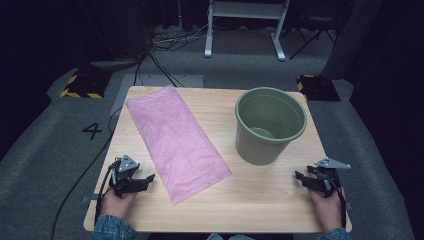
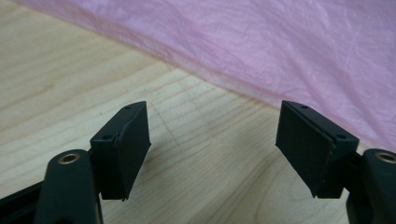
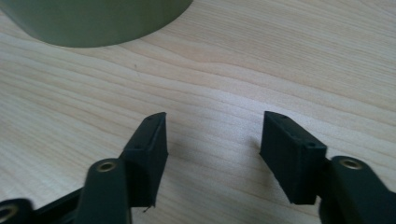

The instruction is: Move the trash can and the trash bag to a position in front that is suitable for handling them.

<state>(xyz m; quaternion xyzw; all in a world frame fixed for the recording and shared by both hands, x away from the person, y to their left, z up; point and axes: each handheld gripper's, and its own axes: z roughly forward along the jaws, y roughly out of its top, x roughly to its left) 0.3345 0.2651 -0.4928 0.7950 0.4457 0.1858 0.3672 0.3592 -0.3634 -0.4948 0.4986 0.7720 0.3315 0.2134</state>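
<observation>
Lying flat and crinkled, the thin pink bag (image 1: 176,142) sits beside the left gripper (image 1: 148,178), both grippers' jaws apart

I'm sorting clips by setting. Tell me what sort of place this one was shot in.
Probably a lab or recording studio rather than a home: a small wooden table stands on grey carpet with a floor number 4, yellow-black hazard-striped blocks, and loose cables in dark surroundings.

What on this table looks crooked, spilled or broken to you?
Nothing looks spilled or broken. The pink plastic bag lies flat but slantwise across the table, wrinkled, not squared to its edges. The green bucket stands upright and looks empty. Both the left gripper and the right gripper are open, holding nothing.
</observation>
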